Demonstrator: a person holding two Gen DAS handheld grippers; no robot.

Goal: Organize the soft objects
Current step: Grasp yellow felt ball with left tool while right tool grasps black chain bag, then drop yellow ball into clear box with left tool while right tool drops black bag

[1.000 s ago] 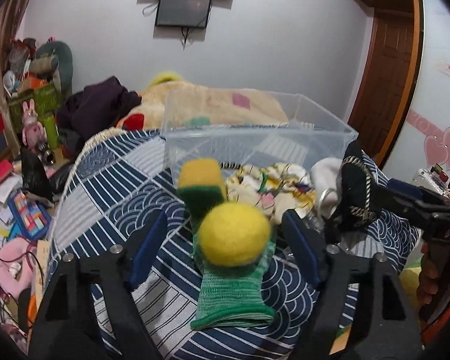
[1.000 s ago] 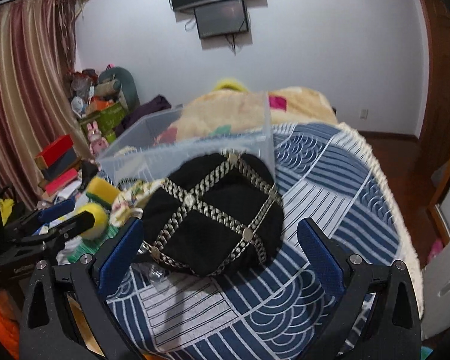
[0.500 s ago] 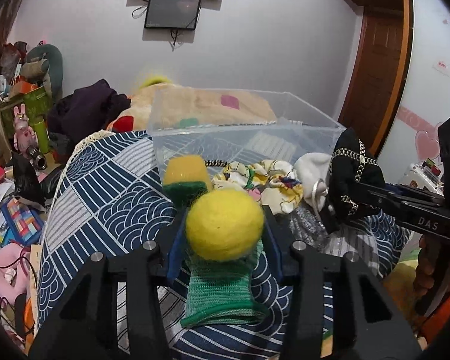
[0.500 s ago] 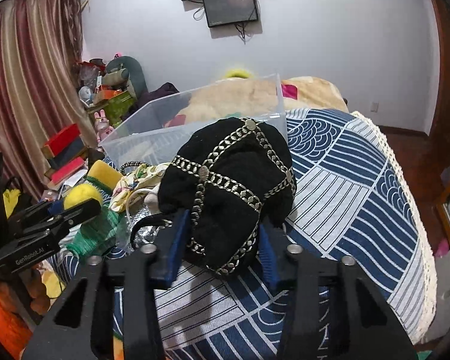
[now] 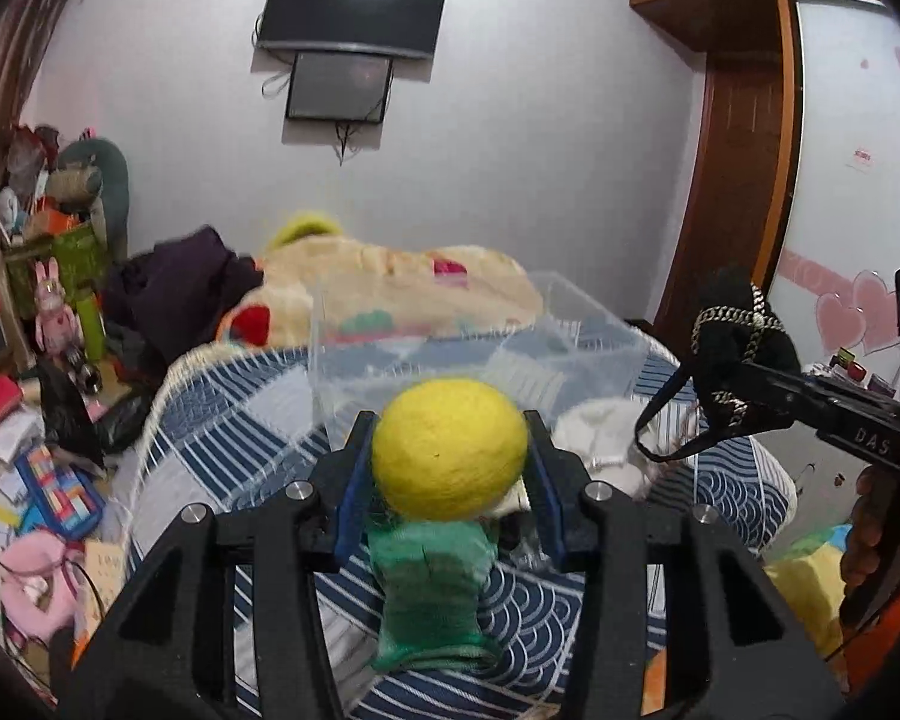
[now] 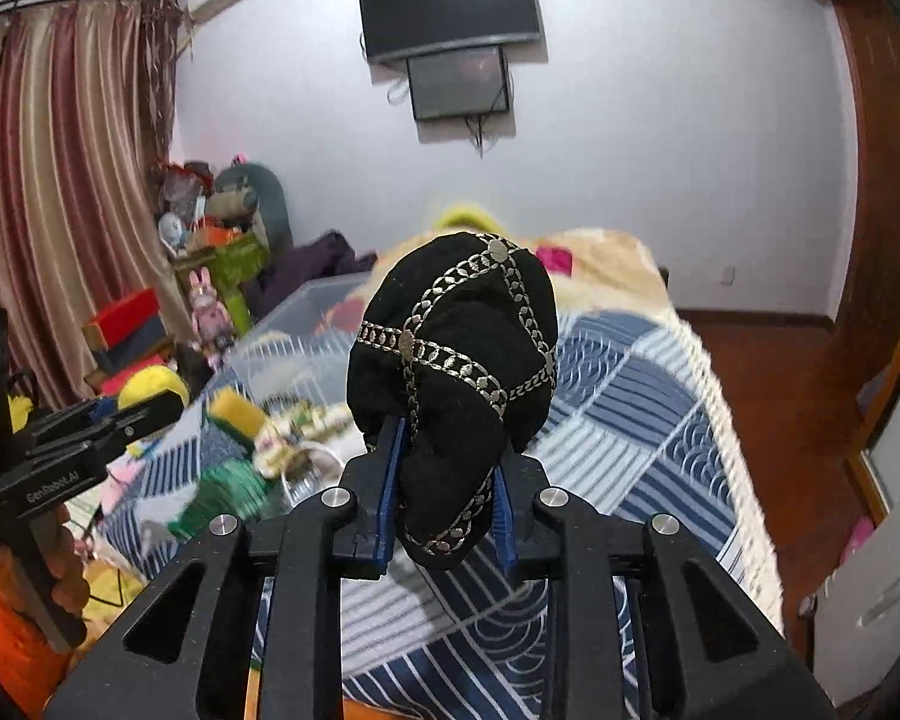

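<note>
A blue patterned quilt covers the bed, a clear bin sitting on it below the wall-mounted TV. The left hand-held gripper clamps a yellow-topped green sock; the right hand-held gripper pinches a black chain-trimmed cap, both lifted above the quilt.

The ball is yellow above a green knit sleeve. The hat is black, crossed by what looks like silver chain trim. The bedspread shows navy-and-white wave and stripe patches.
</note>
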